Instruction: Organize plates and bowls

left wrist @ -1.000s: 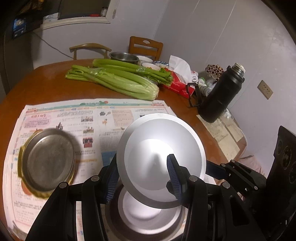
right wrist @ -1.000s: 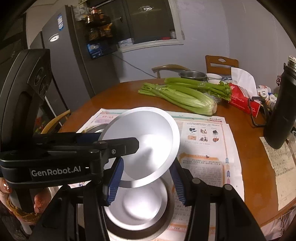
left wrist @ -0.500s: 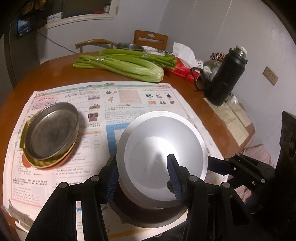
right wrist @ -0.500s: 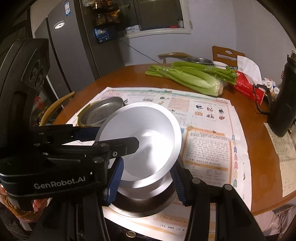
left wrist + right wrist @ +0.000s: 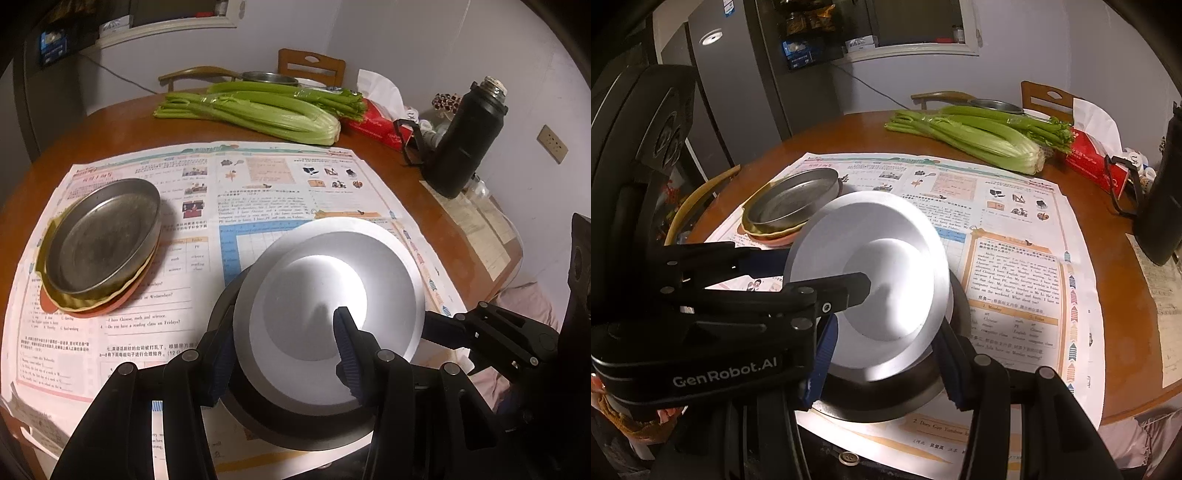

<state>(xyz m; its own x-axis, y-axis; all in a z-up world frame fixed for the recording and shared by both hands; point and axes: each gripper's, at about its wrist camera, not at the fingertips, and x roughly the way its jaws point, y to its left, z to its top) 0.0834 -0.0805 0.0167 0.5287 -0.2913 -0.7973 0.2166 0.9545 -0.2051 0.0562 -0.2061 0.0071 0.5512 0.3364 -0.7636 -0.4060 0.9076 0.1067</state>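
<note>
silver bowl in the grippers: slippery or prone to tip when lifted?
Likely slippery: the silver bowl looks like smooth, glossy metal. It sits tilted over the dark dish, so it may rock. The left gripper pinches only its rim, so it may pivot. Probably rigid.

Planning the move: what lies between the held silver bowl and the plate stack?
Only bare newspaper separates silver bowl from plate stack, in the left wrist view.

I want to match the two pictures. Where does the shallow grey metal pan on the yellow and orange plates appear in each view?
Left wrist view: the shallow grey metal pan lies at centre left, on the newspaper.
Right wrist view: the pan lies upper left of centre, behind the white bowl.
Shared landmark: the green celery bunch at the table's far side.
</note>
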